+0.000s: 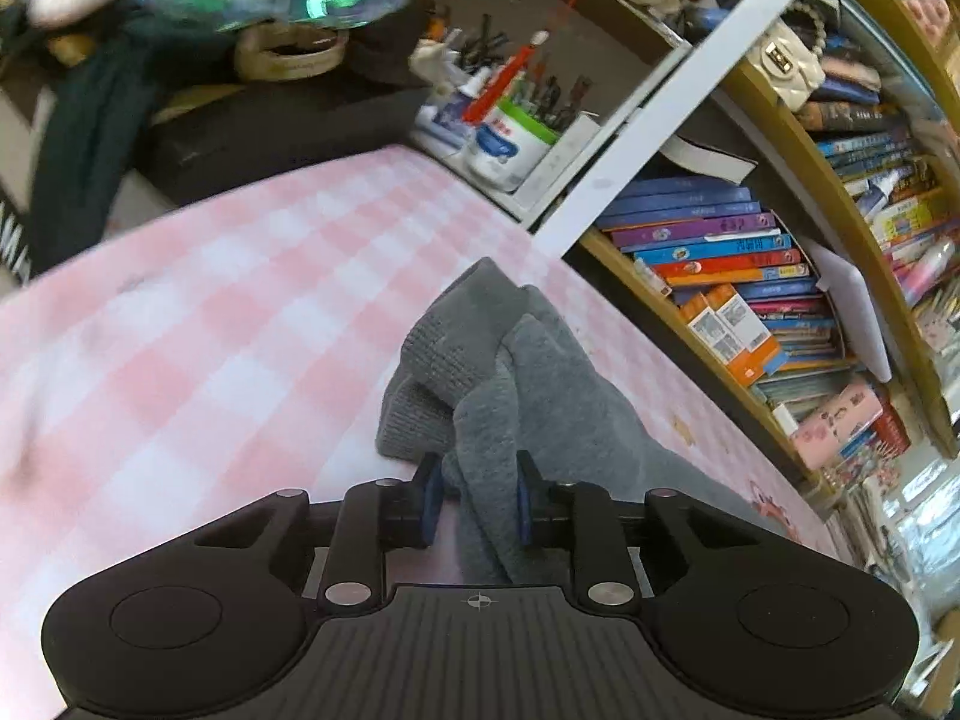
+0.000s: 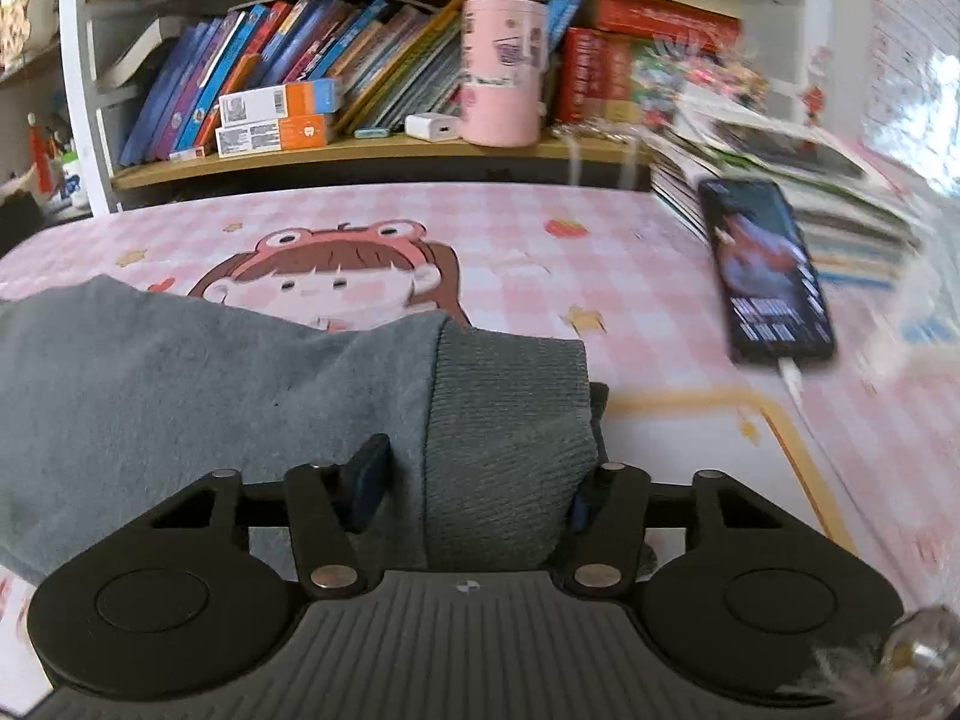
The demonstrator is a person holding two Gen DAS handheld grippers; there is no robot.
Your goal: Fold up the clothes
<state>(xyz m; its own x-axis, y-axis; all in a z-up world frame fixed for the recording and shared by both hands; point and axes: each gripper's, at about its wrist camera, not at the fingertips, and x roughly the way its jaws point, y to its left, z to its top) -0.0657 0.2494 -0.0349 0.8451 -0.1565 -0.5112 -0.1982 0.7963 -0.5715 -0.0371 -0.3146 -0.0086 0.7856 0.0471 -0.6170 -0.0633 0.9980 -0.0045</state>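
A grey sweatshirt (image 1: 510,384) lies bunched on the pink checked table mat (image 1: 210,324). In the left wrist view my left gripper (image 1: 477,495) has a fold of its grey cloth between the blue pads, with a ribbed cuff lying just beyond. In the right wrist view the same sweatshirt (image 2: 210,384) spreads to the left, and my right gripper (image 2: 474,480) has the ribbed cuff (image 2: 510,426) between its fingers. Both grippers are low over the mat.
Bookshelves (image 2: 336,147) full of books run along the table's far edge. A pink cup (image 2: 503,69) stands on the shelf. A phone (image 2: 765,270) on a cable leans on a stack of books (image 2: 840,210) at right. A pen holder (image 1: 510,138) stands at the mat's far corner.
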